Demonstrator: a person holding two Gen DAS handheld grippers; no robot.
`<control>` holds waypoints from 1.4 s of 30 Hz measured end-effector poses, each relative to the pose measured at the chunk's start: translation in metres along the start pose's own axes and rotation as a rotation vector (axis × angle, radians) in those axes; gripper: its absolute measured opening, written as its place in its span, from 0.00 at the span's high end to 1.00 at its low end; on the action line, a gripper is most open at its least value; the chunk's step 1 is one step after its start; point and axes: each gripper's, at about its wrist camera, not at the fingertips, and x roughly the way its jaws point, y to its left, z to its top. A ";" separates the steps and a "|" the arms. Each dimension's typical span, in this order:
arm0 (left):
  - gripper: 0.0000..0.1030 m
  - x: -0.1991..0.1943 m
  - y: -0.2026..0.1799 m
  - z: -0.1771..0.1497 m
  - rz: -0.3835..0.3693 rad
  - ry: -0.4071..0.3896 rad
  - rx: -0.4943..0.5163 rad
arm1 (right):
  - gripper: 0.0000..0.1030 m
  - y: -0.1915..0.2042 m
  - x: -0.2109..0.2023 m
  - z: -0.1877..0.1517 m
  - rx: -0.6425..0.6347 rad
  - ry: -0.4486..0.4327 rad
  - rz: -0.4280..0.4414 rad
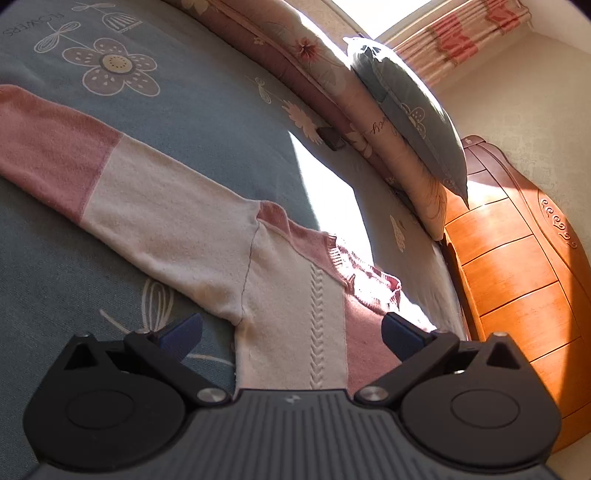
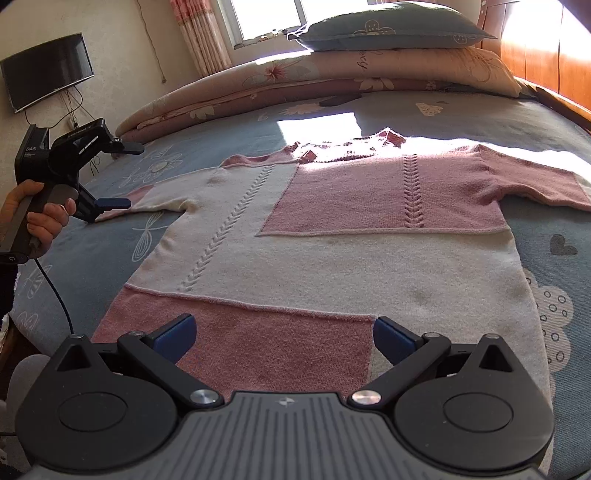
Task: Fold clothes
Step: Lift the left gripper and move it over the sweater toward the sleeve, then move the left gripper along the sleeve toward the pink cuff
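Observation:
A pink and cream knitted sweater [image 2: 332,258] lies spread flat, front up, on the blue flowered bedsheet [image 2: 461,110], both sleeves stretched out sideways. My right gripper [image 2: 284,334] is open, hovering over the pink hem panel with nothing between its fingers. At the left of the right wrist view a hand holds my left gripper [image 2: 123,176], open, beside the sweater's left sleeve. In the left wrist view the sweater [image 1: 166,210] shows its sleeve running up to the left, and the left gripper [image 1: 291,332] stands open above the armpit and side of the body.
A folded floral quilt [image 2: 295,77] with a blue pillow [image 2: 388,26] on top lies along the far side of the bed. A small dark object [image 2: 340,99] rests on the sheet before it. Wooden headboard [image 1: 517,266] to the right; wall TV [image 2: 48,70] at left.

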 end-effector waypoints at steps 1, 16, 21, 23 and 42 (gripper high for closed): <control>0.01 0.012 0.004 0.009 -0.010 0.008 -0.028 | 0.00 0.001 0.002 0.005 0.003 -0.006 0.002; 0.01 0.019 0.063 0.023 0.009 -0.048 -0.173 | 0.00 0.010 0.043 0.020 0.007 0.031 -0.011; 0.01 0.019 0.060 0.043 -0.006 -0.075 -0.156 | 0.00 0.012 0.057 0.018 0.023 0.058 -0.002; 0.01 0.031 0.062 0.046 -0.002 -0.057 -0.162 | 0.00 0.013 0.062 0.017 0.029 0.068 0.002; 0.01 0.023 0.083 0.076 0.223 -0.136 -0.127 | 0.00 0.030 0.082 -0.003 -0.090 0.105 -0.112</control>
